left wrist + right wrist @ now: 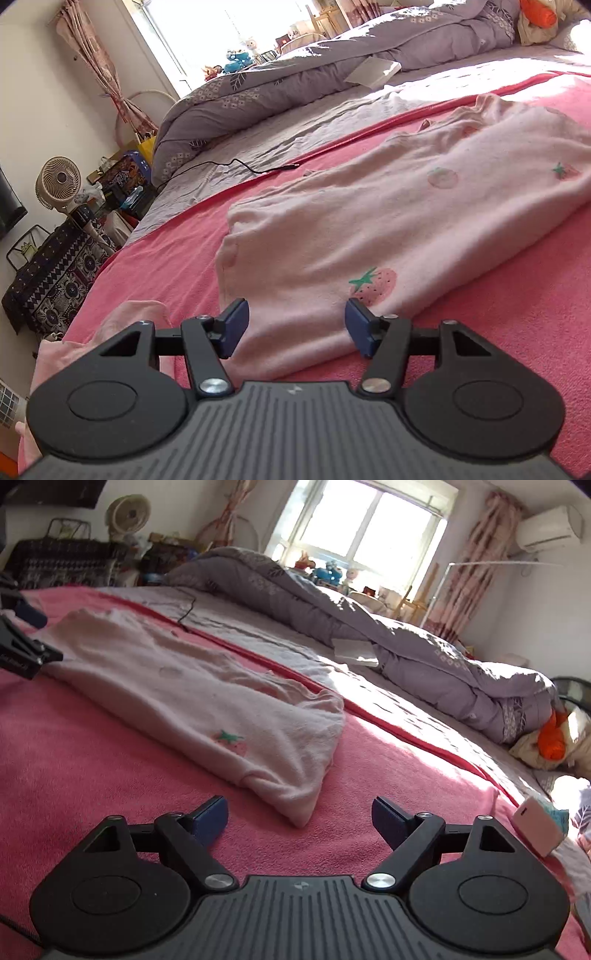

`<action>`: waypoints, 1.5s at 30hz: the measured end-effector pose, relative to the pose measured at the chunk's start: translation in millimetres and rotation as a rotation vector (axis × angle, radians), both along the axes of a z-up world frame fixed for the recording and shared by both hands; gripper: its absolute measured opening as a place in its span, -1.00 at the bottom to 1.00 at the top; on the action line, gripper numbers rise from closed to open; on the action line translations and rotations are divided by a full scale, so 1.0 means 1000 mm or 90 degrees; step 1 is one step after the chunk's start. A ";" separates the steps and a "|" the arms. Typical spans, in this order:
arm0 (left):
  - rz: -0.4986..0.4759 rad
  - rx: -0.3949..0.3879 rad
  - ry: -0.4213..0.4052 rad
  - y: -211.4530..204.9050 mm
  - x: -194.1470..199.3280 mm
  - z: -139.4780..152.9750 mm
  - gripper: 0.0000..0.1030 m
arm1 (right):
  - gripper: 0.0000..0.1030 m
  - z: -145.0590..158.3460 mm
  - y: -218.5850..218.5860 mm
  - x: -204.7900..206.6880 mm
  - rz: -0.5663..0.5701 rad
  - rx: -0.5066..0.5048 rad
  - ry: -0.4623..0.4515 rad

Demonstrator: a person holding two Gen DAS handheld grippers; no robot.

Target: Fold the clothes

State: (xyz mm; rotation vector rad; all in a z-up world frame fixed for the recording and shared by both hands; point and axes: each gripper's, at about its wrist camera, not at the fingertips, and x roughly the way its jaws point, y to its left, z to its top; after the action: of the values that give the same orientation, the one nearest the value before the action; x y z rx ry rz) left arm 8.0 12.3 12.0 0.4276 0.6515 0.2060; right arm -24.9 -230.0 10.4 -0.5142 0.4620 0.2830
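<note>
A pale pink garment printed with strawberries lies folded into a long strip on the pink blanket. My left gripper is open at one end of the strip, and the cloth lies loosely between its blue pads without being pinched. The same garment runs away to the left in the right wrist view. My right gripper is open just short of its near corner, with nothing held. The left gripper's blue pad shows at the far end.
A second pink cloth lies bunched left of the left gripper. A grey quilt, a white paper and a black cable lie beyond the blanket. A small pink box sits at the bed's right edge.
</note>
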 end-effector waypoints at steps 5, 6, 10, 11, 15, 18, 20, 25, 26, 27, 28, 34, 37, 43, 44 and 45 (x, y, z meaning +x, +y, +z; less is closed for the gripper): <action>0.015 -0.036 -0.016 0.009 0.000 -0.004 0.35 | 0.15 0.003 0.002 0.020 -0.020 -0.026 -0.008; 0.016 -0.043 -0.016 0.011 0.000 -0.004 0.36 | 0.13 0.002 0.003 0.023 -0.023 -0.041 -0.010; 0.018 -0.050 -0.022 0.013 0.000 -0.005 0.39 | -0.63 -0.010 0.013 0.027 0.009 -0.090 0.011; 0.019 -0.050 -0.024 0.014 0.000 -0.005 0.40 | -0.78 -0.014 0.018 0.025 0.019 -0.112 0.009; 0.023 -0.063 -0.027 0.018 -0.001 -0.005 0.43 | -0.80 -0.011 0.021 0.028 0.002 -0.116 0.010; 0.027 -0.080 -0.026 0.022 0.000 -0.004 0.47 | -0.80 -0.005 0.003 0.037 -0.050 -0.091 0.017; 0.030 -0.090 -0.027 0.024 0.001 -0.004 0.49 | -0.89 -0.011 -0.008 0.044 -0.097 -0.123 0.016; 0.031 -0.094 -0.030 0.026 0.000 -0.004 0.50 | -0.80 0.006 -0.052 0.049 -0.136 0.094 0.106; 0.031 -0.091 -0.030 0.025 -0.001 -0.004 0.50 | -0.80 0.014 -0.056 0.047 -0.128 0.145 0.111; 0.031 -0.090 -0.031 0.025 -0.001 -0.005 0.50 | -0.79 0.021 -0.056 0.044 -0.110 0.185 0.110; 0.031 -0.088 -0.031 0.024 -0.001 -0.005 0.50 | -0.73 0.027 -0.050 0.041 -0.090 0.211 0.105; 0.038 -0.090 -0.030 0.025 -0.002 -0.003 0.57 | -0.11 0.031 0.002 0.047 0.006 0.273 0.095; 0.047 -0.087 -0.030 0.033 -0.008 0.000 0.69 | -0.07 0.005 0.007 0.059 -0.028 0.243 0.145; 0.063 -0.026 -0.028 0.050 -0.035 0.008 0.70 | -0.04 0.003 -0.016 0.032 0.001 0.199 0.138; 0.074 -0.005 -0.026 0.050 -0.037 0.010 0.70 | -0.04 0.002 -0.019 0.027 0.006 0.193 0.131; 0.087 0.019 -0.029 0.048 -0.039 0.013 0.70 | -0.04 0.001 -0.022 0.023 0.012 0.187 0.124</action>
State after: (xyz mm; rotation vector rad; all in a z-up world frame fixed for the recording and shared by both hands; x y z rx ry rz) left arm -30.9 60.6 24.6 0.4065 0.6343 0.3543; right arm -2.2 -252.3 11.2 -0.2041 0.5936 0.4134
